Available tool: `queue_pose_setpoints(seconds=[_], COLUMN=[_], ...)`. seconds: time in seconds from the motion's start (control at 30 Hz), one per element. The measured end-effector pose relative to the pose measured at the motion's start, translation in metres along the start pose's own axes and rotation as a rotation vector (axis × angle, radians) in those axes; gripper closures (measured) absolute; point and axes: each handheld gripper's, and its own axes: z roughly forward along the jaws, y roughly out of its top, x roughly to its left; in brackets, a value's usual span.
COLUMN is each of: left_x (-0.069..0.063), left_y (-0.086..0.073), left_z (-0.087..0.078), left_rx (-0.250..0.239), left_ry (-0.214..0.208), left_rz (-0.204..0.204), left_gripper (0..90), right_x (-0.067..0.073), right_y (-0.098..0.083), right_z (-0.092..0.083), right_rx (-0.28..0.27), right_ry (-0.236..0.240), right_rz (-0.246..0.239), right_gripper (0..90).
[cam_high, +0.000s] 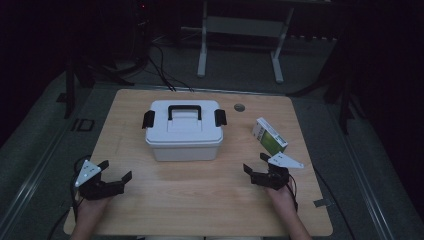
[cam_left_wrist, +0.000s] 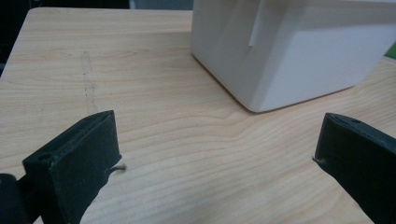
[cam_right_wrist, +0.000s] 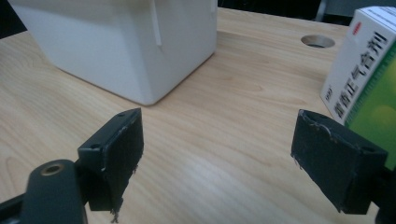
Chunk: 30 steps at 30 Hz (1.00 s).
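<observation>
2 claws wait at the near edge of the wooden bench (cam_high: 210, 200), each spread wide and holding nothing. The landmark is the white storage box (cam_high: 184, 131), which sits toward the far middle of the bench with its lid on, its black handle (cam_high: 184, 110) lying flat on top and a black latch (cam_high: 148, 119) at each end. The left claw (cam_high: 117, 173) rests well short of the box, near its front-left corner, and the left gripper view looks across bare wood at that corner (cam_left_wrist: 261, 100). The right claw (cam_high: 256, 164) sits off the front-right corner of the box, jaws angled toward it. Just right of the box, and right beside that claw, stands a green and white medicine carton (cam_high: 269, 135), tilted on its edge; the right gripper view shows its printed side (cam_right_wrist: 355, 70) close behind the right-hand jaw. I judge the carton is placed there so the right claw can take it while the left claw frees the lid, since both latches look closed.
</observation>
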Motion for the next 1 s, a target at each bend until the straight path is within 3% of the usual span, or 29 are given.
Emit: queue_pose_setpoints(seconds=[0.3, 0.4, 0.47, 0.57, 0.6, 0.73, 0.8, 0.87, 1.0], left_x=[0.001, 0.0, 0.0, 0.001, 0.001, 0.004, 0.005, 0.008, 0.007], left_y=[0.009, 0.011, 0.013, 0.019, 0.022, 0.032, 0.036, 0.039, 0.042], left_z=[0.024, 0.031, 0.036, 0.045, 0.047, 0.058, 0.064, 0.071, 0.083], left_rx=[0.033, 0.029, 0.037, 0.057, 0.054, 0.063, 0.072, 0.08, 0.105], left_ry=[-0.016, -0.01, -0.017, -0.014, -0.015, -0.029, -0.017, -0.031, -0.032], left_rz=[-0.004, 0.004, -0.004, 0.005, 0.012, 0.006, 0.012, -0.001, 0.032], left_gripper=[5.2, 16.4, 20.0, 22.8, 36.7, 56.7, 61.2, 66.5, 73.6], right_x=[-0.003, -0.005, -0.006, -0.006, -0.007, -0.008, -0.009, -0.011, -0.012], right_y=[0.013, 0.016, 0.018, 0.019, 0.021, 0.027, 0.03, 0.032, 0.036], right_z=[0.025, 0.034, 0.038, 0.041, 0.046, 0.053, 0.057, 0.062, 0.071], right_rx=[0.008, 0.012, 0.022, 0.03, 0.031, 0.035, 0.028, 0.022, 0.029], right_ry=[-0.003, -0.006, 0.002, -0.007, 0.003, 0.009, 0.008, 0.017, 0.005], right_rz=[0.004, 0.005, -0.012, -0.025, -0.015, -0.02, -0.018, -0.005, 0.0], right_gripper=[16.6, 16.9, 25.2, 26.7, 33.1, 44.4, 49.2, 57.5, 70.8])
